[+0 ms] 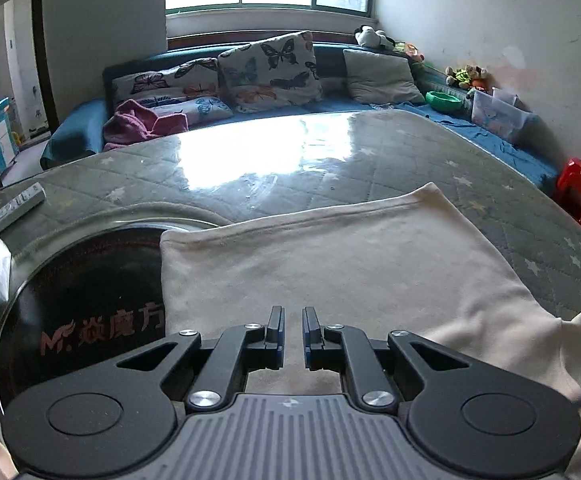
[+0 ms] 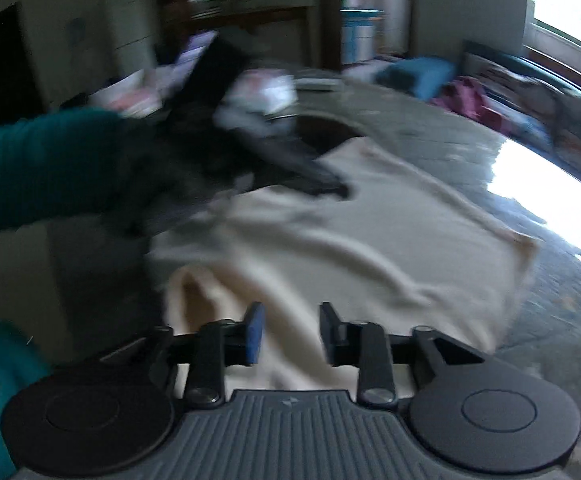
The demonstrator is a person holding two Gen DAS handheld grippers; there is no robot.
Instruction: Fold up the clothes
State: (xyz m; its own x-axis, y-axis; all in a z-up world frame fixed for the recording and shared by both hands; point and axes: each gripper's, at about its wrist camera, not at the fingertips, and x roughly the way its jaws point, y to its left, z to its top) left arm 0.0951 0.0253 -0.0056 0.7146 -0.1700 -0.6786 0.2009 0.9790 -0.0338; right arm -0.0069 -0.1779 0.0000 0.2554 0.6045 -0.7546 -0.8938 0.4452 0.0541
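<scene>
Here, a soft cream cloth (image 1: 330,256) spread flat on the quilted table (image 1: 138,176) — under left claw (image 1: 293,332), barely parted, empty — right claw (image 2: 290,334) spread, empty.

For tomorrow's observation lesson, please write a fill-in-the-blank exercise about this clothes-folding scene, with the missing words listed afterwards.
1. The garment spread on the table is ____ in colour.
2. The stool beside the sofa is ____.
3. The cushions on the sofa are printed with ____.
4. The person's sleeve seen from the right wrist is ____.

Missing words: cream; red; butterflies; teal
</scene>
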